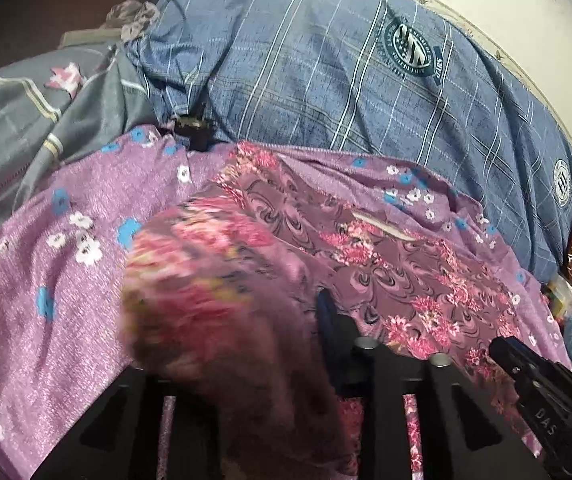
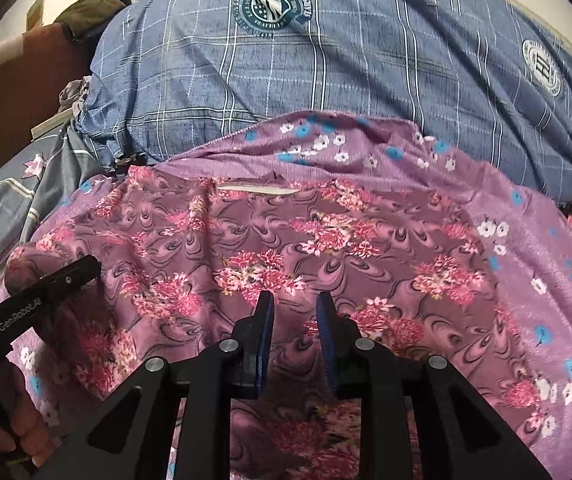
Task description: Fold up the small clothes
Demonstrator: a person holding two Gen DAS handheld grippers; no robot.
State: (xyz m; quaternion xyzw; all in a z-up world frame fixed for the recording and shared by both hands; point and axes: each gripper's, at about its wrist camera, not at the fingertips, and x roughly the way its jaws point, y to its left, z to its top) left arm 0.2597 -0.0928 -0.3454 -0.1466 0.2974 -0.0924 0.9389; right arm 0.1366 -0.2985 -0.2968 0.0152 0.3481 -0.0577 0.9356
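The pink floral garment (image 2: 286, 248) lies mostly spread, unfolded, in front of the blue checked pillow (image 2: 326, 60), one edge clamped in the left gripper (image 1: 245, 340), the right gripper (image 2: 294, 308) apart and empty

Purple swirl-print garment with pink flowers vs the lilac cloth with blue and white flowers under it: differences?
The purple swirl-print garment carries dark swirls and pink flower clusters; the lilac cloth is paler, with small blue and white flowers. The garment lies on top, partly lifted at the left; the cloth spreads beneath, reaching further out. Both are purple floral fabric.
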